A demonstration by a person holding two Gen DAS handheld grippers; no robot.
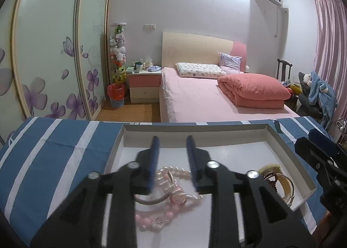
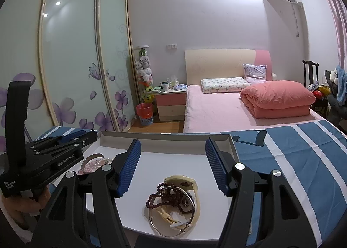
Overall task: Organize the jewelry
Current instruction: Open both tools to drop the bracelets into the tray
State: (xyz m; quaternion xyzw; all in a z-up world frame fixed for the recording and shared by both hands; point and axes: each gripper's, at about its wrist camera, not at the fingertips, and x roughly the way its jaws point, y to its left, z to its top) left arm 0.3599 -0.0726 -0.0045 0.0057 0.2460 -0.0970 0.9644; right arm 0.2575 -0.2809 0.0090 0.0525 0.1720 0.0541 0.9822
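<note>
A shallow white box tray (image 1: 288, 146) (image 2: 164, 137) lies on the blue striped cloth. In the left wrist view a pink bead necklace (image 1: 173, 200) and a silver bangle (image 1: 151, 200) lie in it under my left gripper (image 1: 172, 152), which is part open and empty above them. In the right wrist view a cream watch (image 2: 186, 182), a dark red bead string (image 2: 160, 198) and a silver bangle (image 2: 173, 228) lie in a heap below my right gripper (image 2: 173, 156), which is wide open and empty. The left gripper (image 2: 71, 139) also shows at the left there.
The table carries a blue and white striped cloth (image 1: 54, 152) (image 2: 303, 161). Behind it stand a pink bed (image 1: 206, 100), a nightstand (image 1: 144, 87), a wardrobe with flower doors (image 1: 54, 52) and a chair with clothes (image 1: 314, 93).
</note>
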